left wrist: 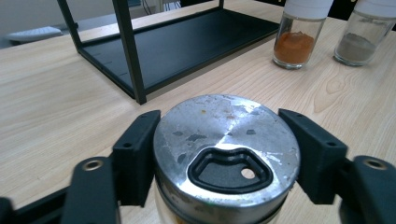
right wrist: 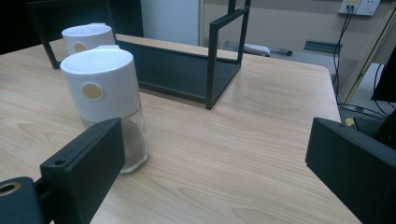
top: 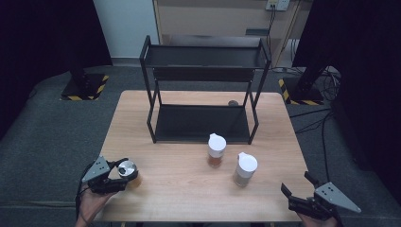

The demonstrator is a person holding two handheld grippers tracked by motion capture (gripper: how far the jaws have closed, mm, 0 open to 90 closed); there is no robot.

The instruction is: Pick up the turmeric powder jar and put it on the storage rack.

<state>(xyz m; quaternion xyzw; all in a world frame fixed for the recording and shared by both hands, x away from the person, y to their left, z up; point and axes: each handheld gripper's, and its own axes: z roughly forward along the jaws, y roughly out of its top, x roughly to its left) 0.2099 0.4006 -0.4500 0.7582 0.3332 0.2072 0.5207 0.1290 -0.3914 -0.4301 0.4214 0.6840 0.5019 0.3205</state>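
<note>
A jar with a scratched steel lid (top: 127, 169) stands near the table's front left corner. My left gripper (top: 124, 174) is shut on it, one jaw pressing each side of the steel-lidded jar (left wrist: 226, 140) just below the lid. Two white-capped spice jars stand mid-table: one with orange powder (top: 216, 150) and one with grey-brown powder (top: 245, 169). My right gripper (top: 297, 183) is open at the front right corner with nothing between its jaws. In the right gripper view the grey-brown jar (right wrist: 107, 102) stands just beyond the left jaw, and the orange one (right wrist: 88, 36) behind it.
A black two-tier metal rack (top: 203, 56) stands at the back of the wooden table (top: 179, 189), its lower shelf (left wrist: 187, 46) bare. A small dark round object (top: 233, 102) lies behind the rack. Dark floor, stand bases and cables surround the table.
</note>
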